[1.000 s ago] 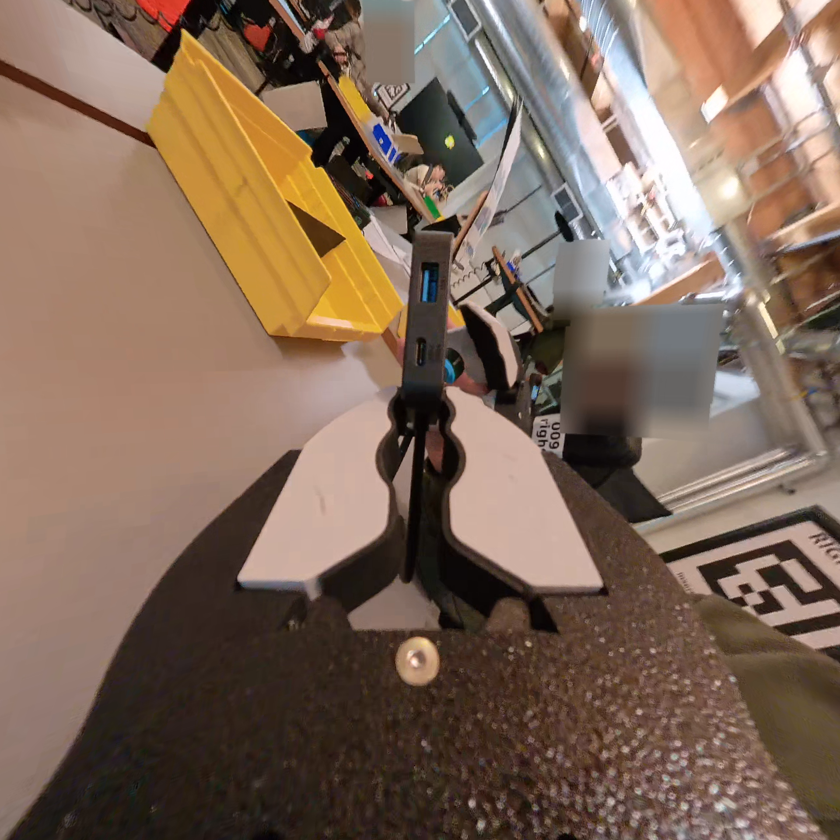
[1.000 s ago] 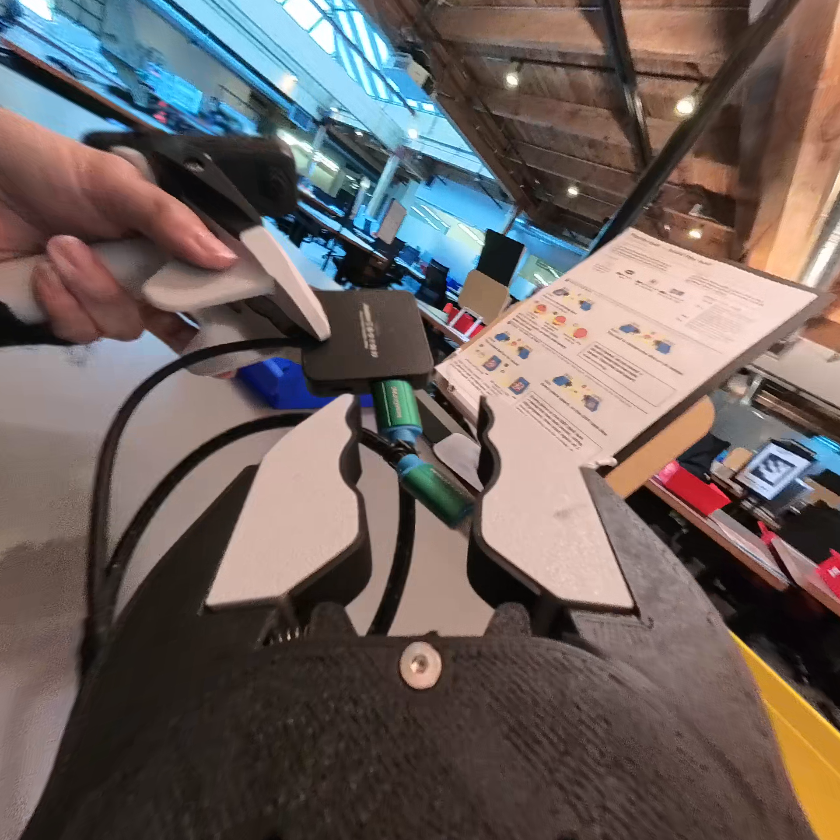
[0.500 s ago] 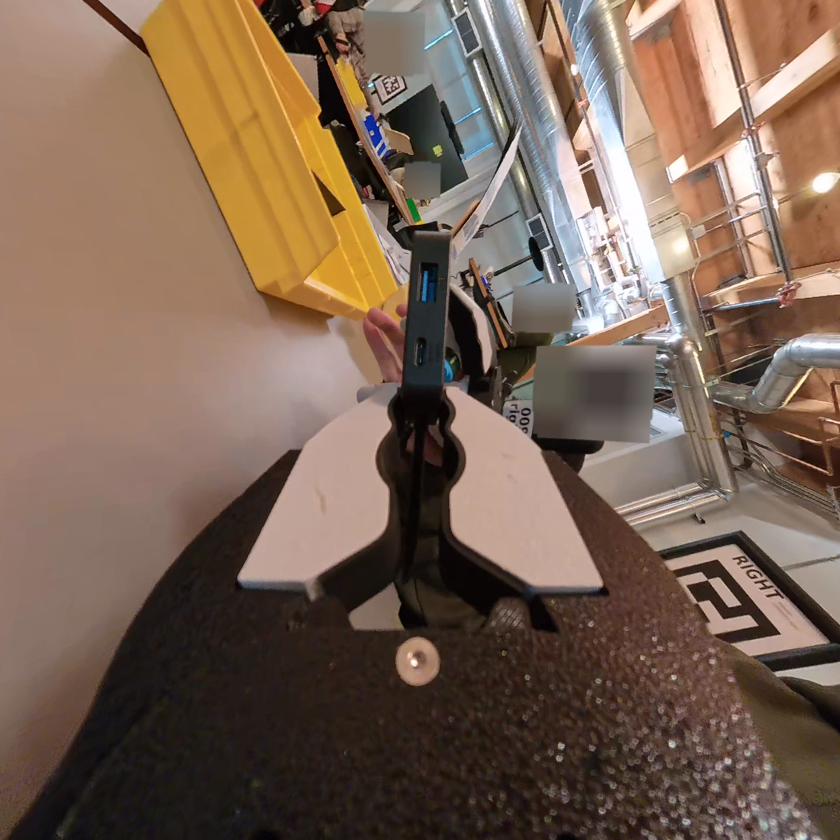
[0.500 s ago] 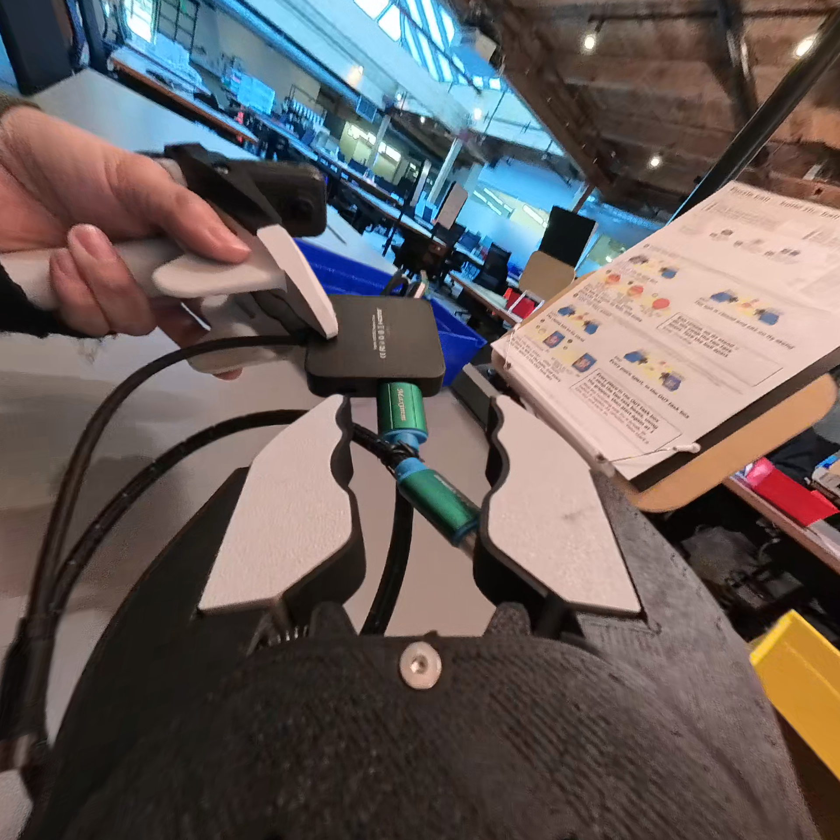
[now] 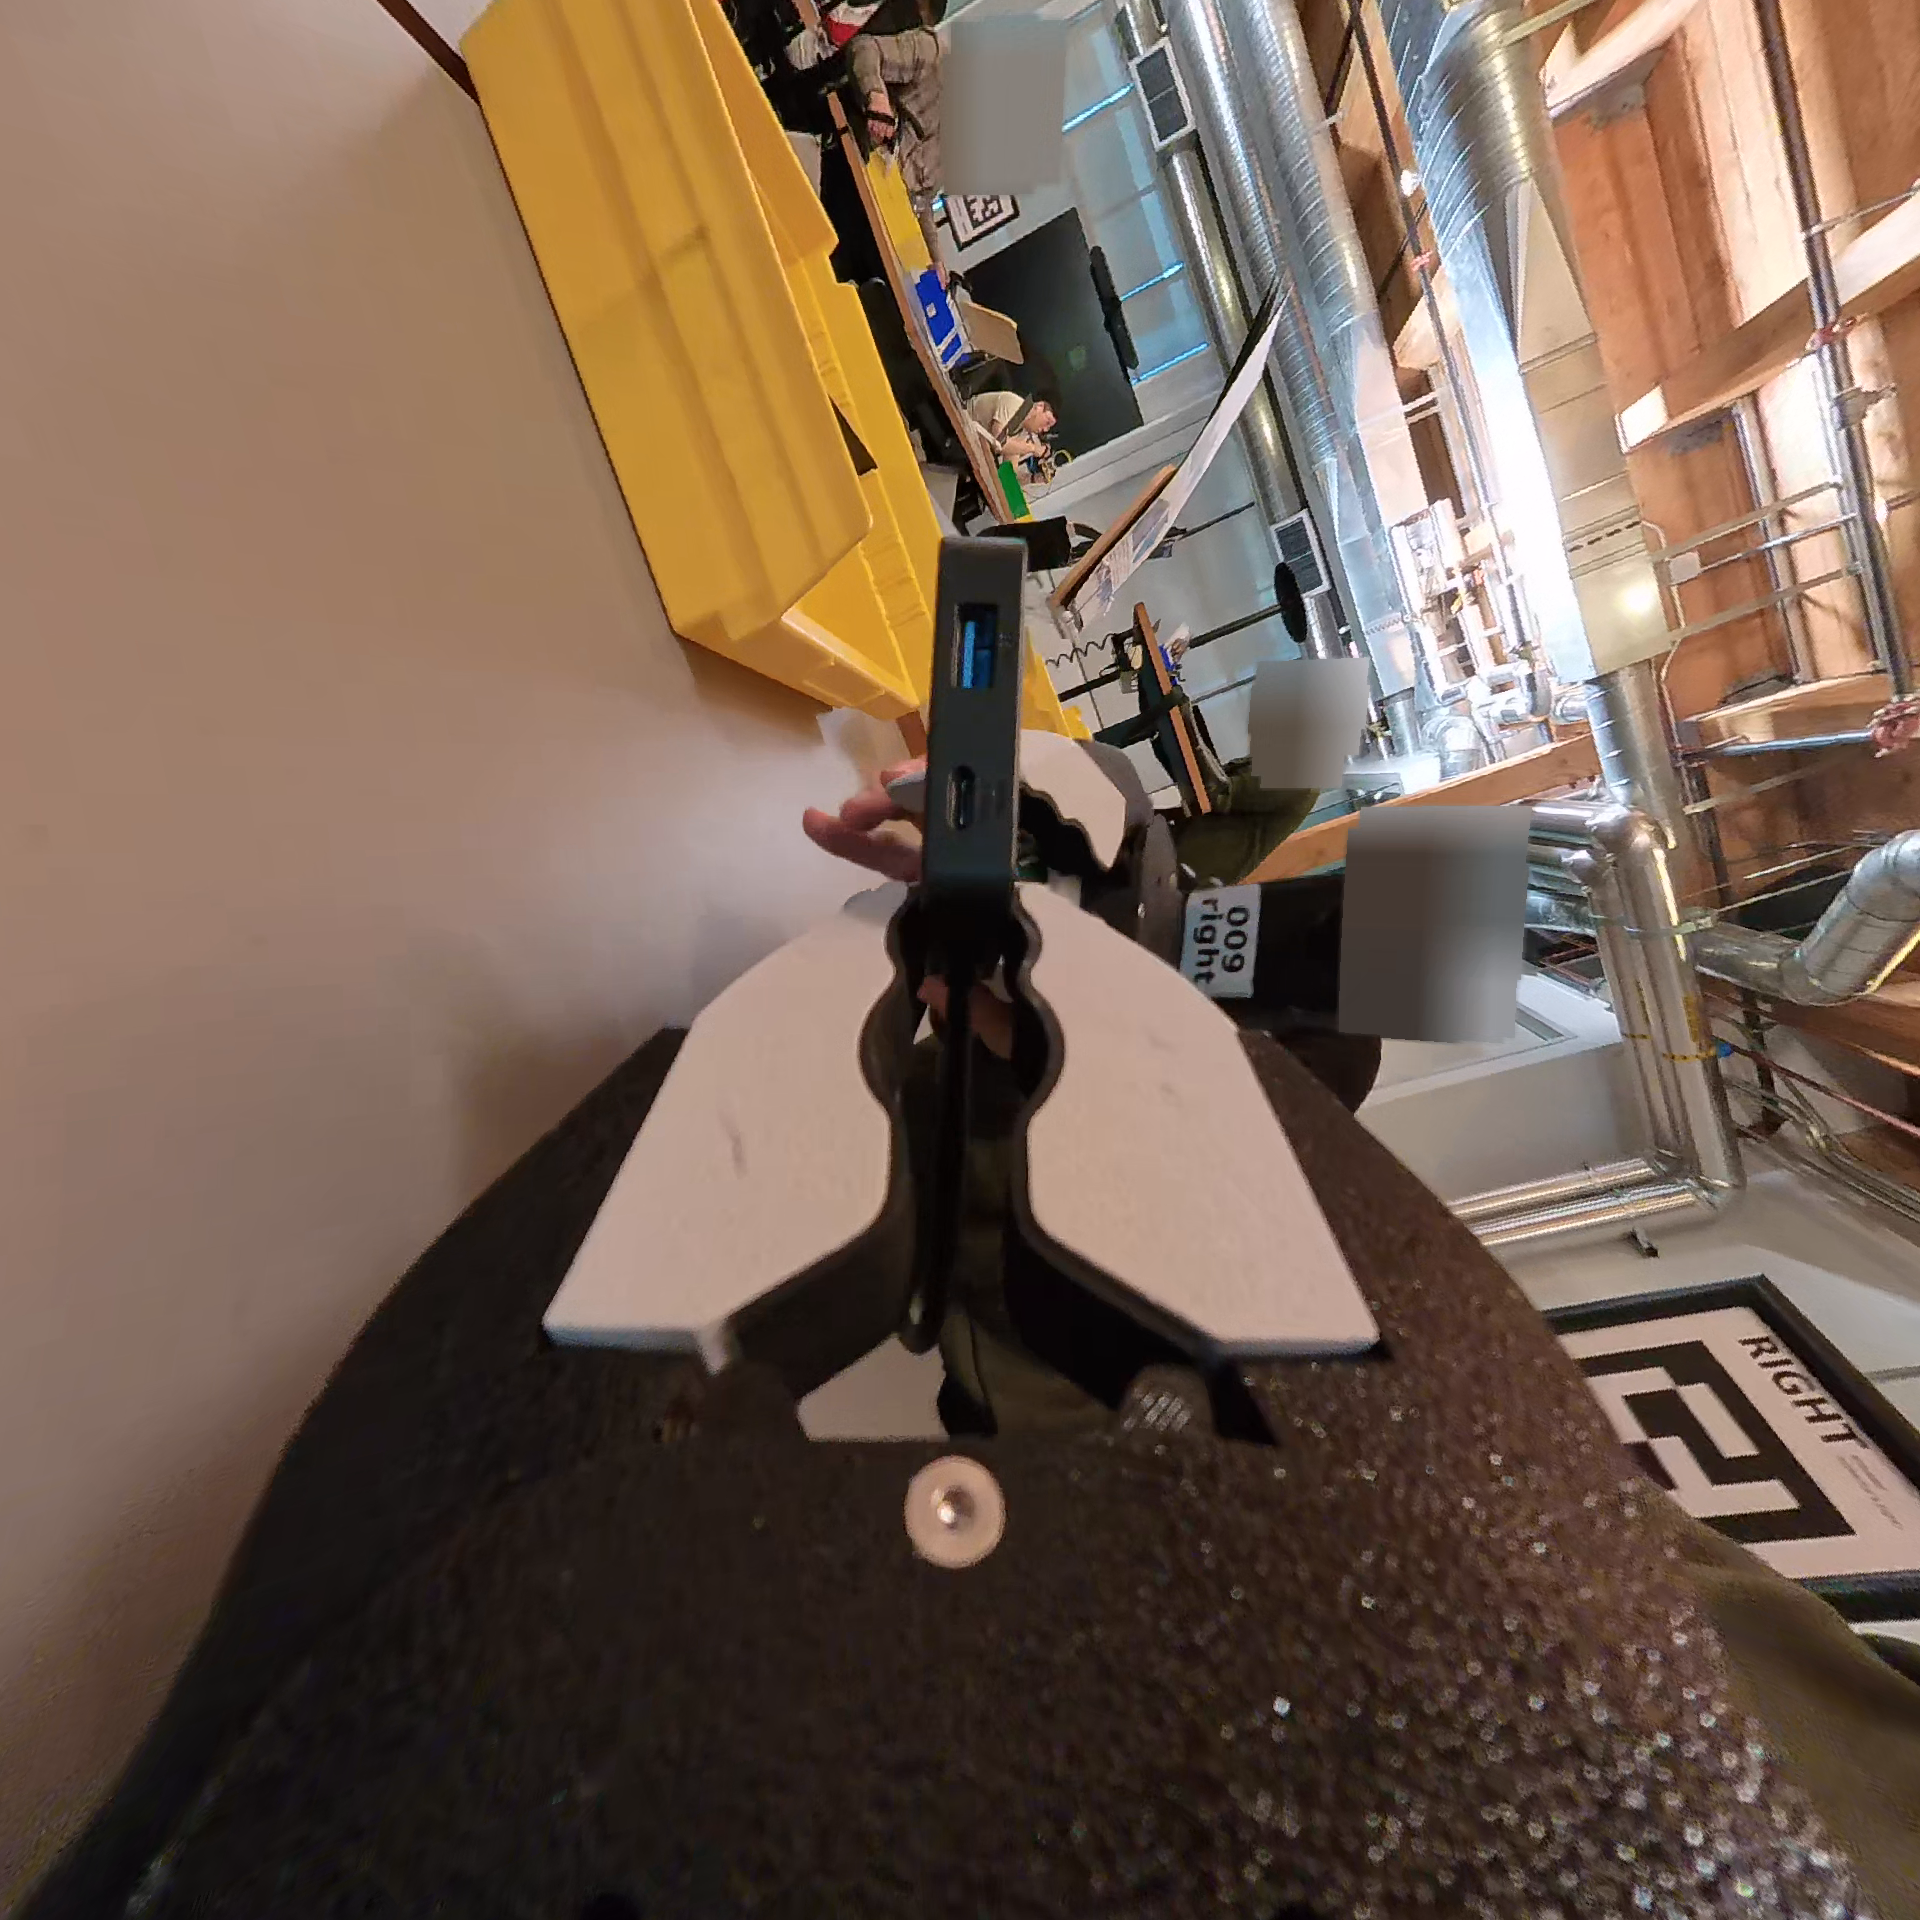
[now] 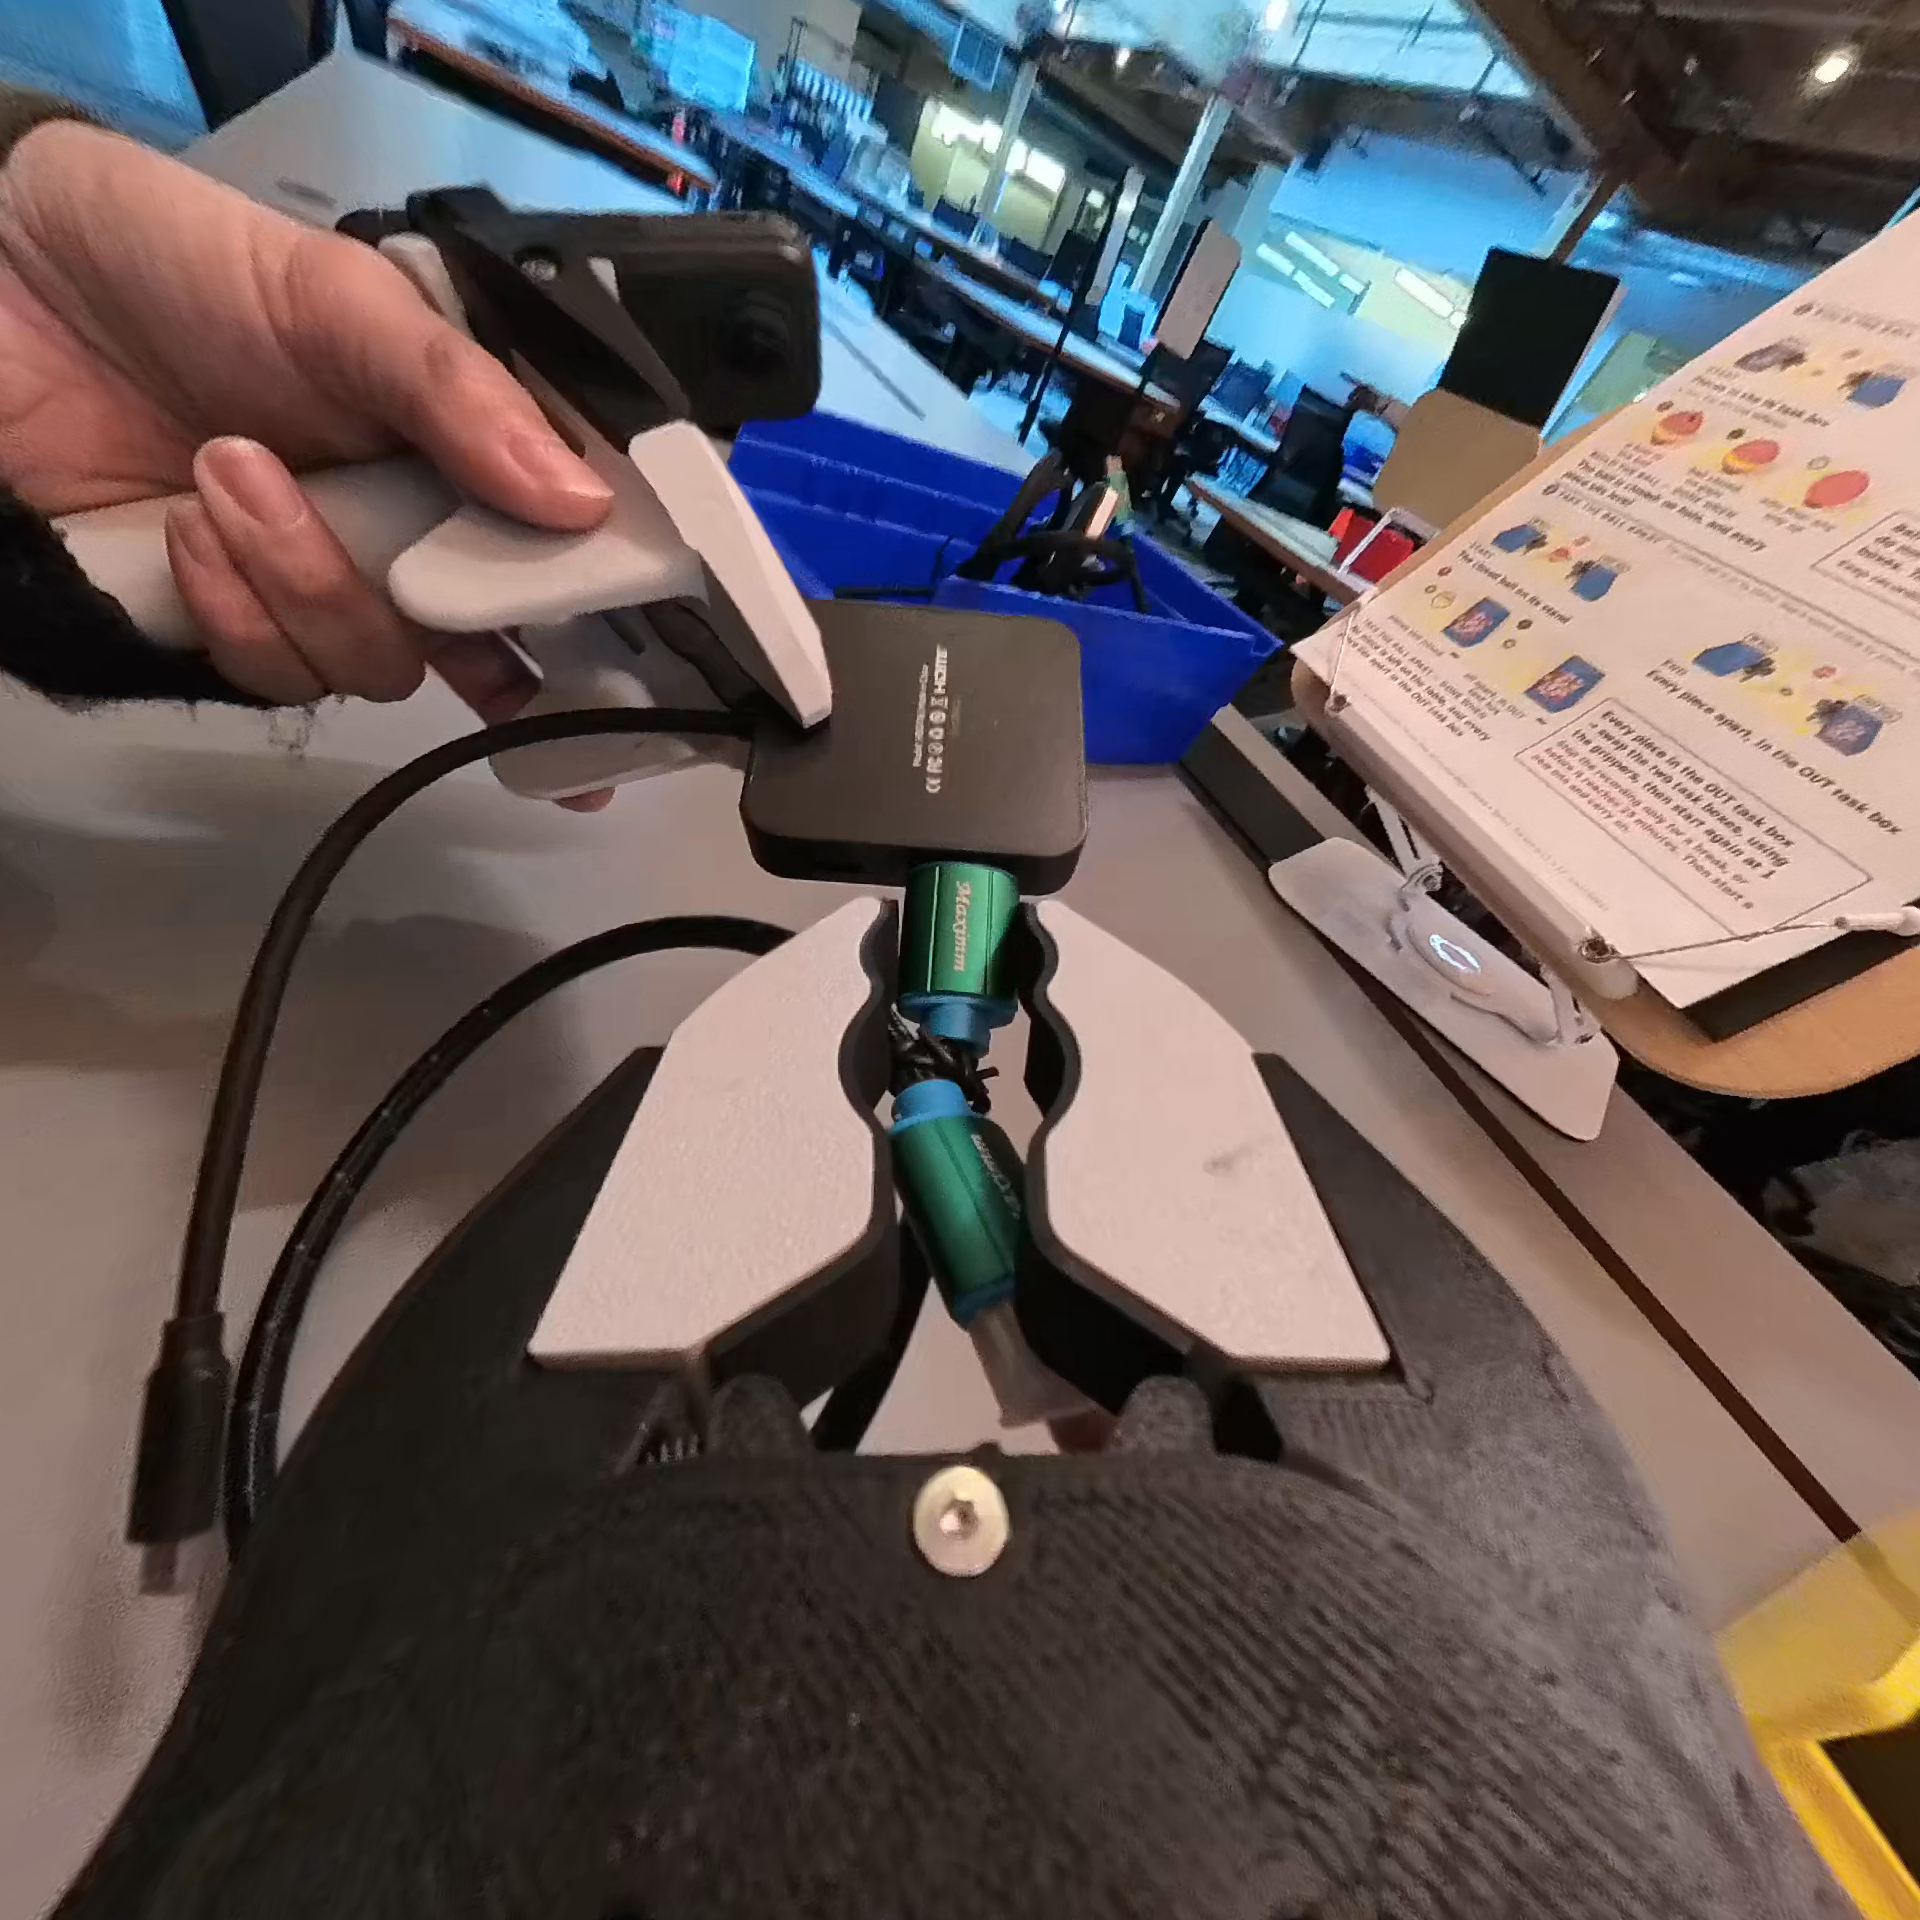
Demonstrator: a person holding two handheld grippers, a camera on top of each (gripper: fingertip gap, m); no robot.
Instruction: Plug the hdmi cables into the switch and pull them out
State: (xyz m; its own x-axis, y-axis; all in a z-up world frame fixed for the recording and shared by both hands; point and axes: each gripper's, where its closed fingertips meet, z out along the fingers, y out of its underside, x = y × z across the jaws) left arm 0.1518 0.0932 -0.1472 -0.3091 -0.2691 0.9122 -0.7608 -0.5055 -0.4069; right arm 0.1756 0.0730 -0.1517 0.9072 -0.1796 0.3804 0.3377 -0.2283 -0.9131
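**Both grippers closed: one on the switch, one on a plugged-in cable**

Low in the right wrist view, the right gripper (image 6: pixel 958 935) has its grey fingers (image 6: pixel 748 1122) pinched on the green plug (image 6: pixel 951 935) of an HDMI cable, at mid-frame. That plug sits in the near edge of the black switch (image 6: pixel 935 748) just above it. A second green plug (image 6: pixel 951 1205) on the same short cable lies loose between the fingers, lower down, pointing back toward the gripper body. Two black cables (image 6: pixel 260 1018) curve down the left side of the frame; one ends in a free black plug at the lower left.

Above the middle, the left gripper (image 6: pixel 769 717) clamps the switch at its left corner, held by a hand (image 6: pixel 208 416) in the upper left. The switch hangs above the grey table (image 6: pixel 1195 935). Beyond it sits a blue bin (image 6: pixel 1143 665) with cables inside, and a sheet of instructions on a stand (image 6: pixel 1621 665) fills the right side.

In the left wrist view, the left gripper (image 5: pixel 961 925) is shut on the bottom end of the switch (image 5: pixel 971 727), seen edge-on at centre frame. The right gripper shows just behind it. A yellow bin (image 5: pixel 686 343) lies on the table in the upper left.
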